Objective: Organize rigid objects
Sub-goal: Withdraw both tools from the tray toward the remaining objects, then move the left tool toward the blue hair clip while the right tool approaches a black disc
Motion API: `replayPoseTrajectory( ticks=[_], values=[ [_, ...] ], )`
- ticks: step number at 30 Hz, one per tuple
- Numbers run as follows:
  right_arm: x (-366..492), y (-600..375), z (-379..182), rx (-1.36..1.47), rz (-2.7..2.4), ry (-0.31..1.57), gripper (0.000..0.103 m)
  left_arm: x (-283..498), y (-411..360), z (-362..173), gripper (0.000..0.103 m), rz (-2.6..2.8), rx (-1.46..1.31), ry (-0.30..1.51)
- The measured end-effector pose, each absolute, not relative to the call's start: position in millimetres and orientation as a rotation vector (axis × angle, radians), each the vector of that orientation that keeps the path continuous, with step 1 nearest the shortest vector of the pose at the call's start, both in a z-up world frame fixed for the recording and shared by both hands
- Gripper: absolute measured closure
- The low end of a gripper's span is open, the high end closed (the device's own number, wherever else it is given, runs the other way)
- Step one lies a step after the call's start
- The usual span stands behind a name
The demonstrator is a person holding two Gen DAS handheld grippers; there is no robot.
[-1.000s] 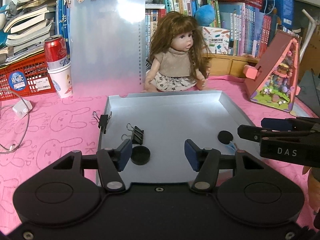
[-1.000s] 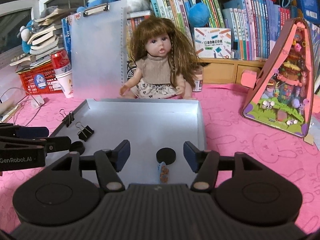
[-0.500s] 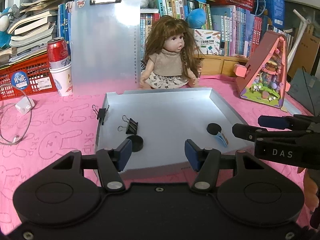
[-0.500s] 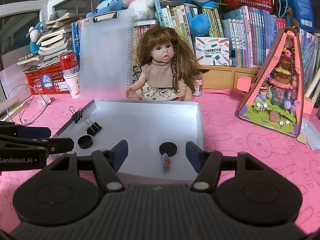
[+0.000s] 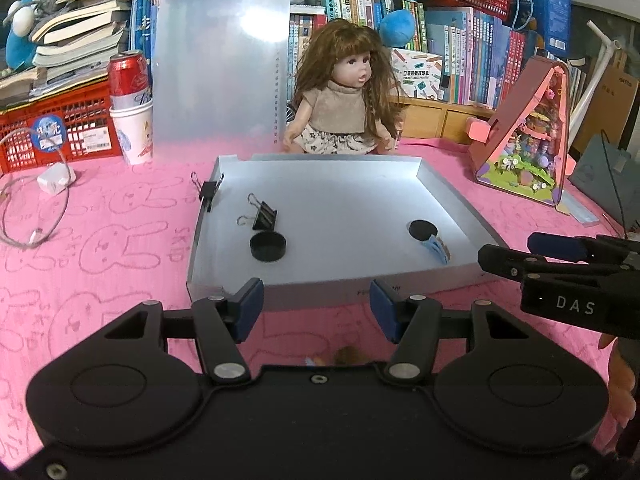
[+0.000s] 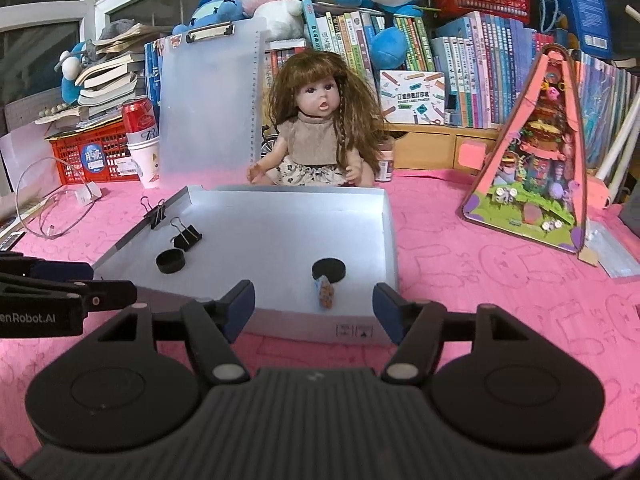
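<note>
Both tongs hover empty over the pink bench just short of the silver tray's [image 5: 320, 296] near wall: the left tongs [image 5: 316, 310] stand spread with nothing between the pads, and the right tongs [image 6: 314, 306] are spread too, also bare. Inside the tray lie a black cap [image 5: 267, 246] beside a loose binder clip [image 5: 264, 217], a flat black disc [image 6: 328, 270] touching a small patterned clip [image 6: 325, 293], while another binder clip [image 5: 208, 197] grips the left wall. A doll [image 6: 320, 128] sits behind the tray.
</note>
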State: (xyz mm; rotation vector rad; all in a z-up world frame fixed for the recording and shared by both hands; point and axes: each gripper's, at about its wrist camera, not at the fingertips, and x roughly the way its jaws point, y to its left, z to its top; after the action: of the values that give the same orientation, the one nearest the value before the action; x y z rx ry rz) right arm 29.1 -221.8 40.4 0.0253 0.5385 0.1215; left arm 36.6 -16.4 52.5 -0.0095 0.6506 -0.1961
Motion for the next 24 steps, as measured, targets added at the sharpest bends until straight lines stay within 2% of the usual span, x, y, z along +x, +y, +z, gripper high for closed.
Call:
replayPoseTrajectory(
  ticks=[19,21,24],
  values=[
    [-19.0,-229.4,12.6,-0.011,0.051,0.548,0.026,2.2,-17.1,19.5,0.047,-0.215,-0.013,0.672],
    [-21.9,-229.6,10.9,-0.018,0.045,0.545,0.026,0.1,-16.4,17.5,0.048,-0.218,-0.011,0.673],
    [-26.7,-230.6,8.9,-0.025,0.032,0.542,0.026,-3.8,-14.8,15.8,0.057,-0.228,-0.01,0.676]
  ],
)
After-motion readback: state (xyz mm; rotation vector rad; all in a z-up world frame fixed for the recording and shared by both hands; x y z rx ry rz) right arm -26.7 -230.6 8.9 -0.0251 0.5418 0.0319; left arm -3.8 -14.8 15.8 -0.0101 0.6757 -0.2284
